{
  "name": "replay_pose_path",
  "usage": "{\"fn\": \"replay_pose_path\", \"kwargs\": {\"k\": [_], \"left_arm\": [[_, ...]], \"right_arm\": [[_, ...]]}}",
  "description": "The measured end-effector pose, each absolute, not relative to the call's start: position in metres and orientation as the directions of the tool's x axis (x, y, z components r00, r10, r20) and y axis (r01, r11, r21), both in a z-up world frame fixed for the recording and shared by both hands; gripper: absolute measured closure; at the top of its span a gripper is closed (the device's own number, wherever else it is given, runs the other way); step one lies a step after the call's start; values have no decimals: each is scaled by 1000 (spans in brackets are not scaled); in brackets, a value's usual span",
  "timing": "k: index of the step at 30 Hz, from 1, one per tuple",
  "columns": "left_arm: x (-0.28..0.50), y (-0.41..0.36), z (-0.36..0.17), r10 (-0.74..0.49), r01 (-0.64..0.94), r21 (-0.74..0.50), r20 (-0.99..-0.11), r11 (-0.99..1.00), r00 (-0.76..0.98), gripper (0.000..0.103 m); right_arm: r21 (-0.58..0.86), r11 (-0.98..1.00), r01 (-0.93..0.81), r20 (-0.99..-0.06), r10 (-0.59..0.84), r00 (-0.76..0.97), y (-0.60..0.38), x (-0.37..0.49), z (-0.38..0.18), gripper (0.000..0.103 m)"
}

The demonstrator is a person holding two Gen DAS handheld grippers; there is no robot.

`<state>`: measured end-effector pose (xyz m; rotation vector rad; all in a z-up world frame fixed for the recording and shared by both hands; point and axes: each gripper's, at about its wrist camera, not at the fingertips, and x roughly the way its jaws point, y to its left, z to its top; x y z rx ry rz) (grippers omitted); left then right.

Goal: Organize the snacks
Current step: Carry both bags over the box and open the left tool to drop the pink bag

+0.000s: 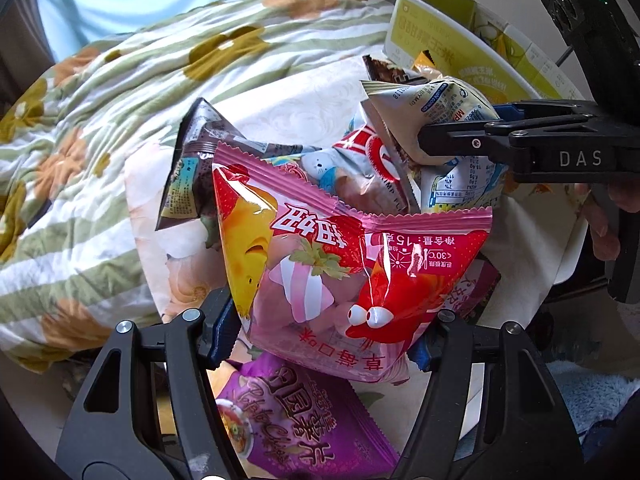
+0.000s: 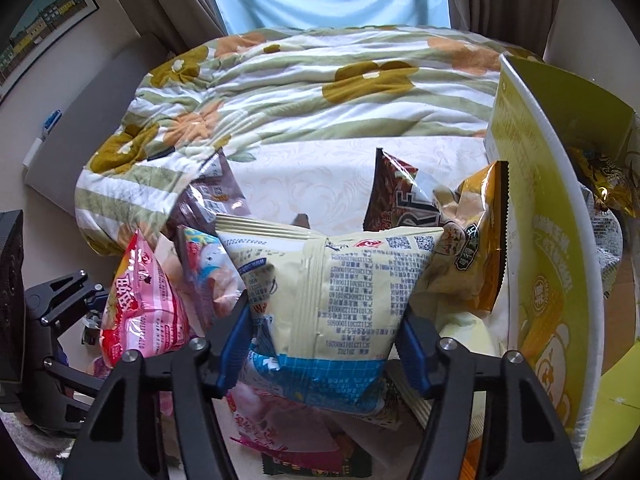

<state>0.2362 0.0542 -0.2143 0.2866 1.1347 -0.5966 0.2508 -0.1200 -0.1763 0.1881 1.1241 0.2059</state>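
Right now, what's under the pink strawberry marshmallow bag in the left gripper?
Directly under the pink strawberry marshmallow bag, a purple potato chip bag lies on the cloth. A dark pink packet pokes out at its right edge. Whatever else lies beneath the bag is covered.

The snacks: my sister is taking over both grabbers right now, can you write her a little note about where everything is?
Left gripper: shut on the pink bag, held up over the pile.
Right gripper: shut on the cream bag, also lifted.
Pile: the purple bag, two brown bags and a gold bag lie loose on the bed.
Box: the yellow carton stands open to the right, with at least one gold packet inside.
Done: two bags picked up.
Left: probably drop both in the box, then clear the rest.
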Motion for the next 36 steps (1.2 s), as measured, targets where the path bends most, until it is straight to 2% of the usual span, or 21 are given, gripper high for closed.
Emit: {"fn": "replay_pose_path", "kwargs": {"k": [7, 20, 29, 36], "left_arm": [[224, 50, -182, -312, 572, -59, -881, 818, 355, 40], [225, -1, -109, -329, 541, -19, -812, 841, 482, 40], [221, -104, -73, -357, 534, -26, -772, 845, 527, 40], [231, -211, -81, -376, 542, -67, -791, 838, 483, 40]], "right_arm": [[333, 941, -66, -817, 323, 478, -127, 238, -144, 43], [336, 939, -72, -745, 312, 590, -179, 217, -79, 43], [313, 949, -42, -721, 266, 641, -289, 204, -50, 43], [298, 955, -10, -732, 235, 640, -377, 196, -50, 43]]}}
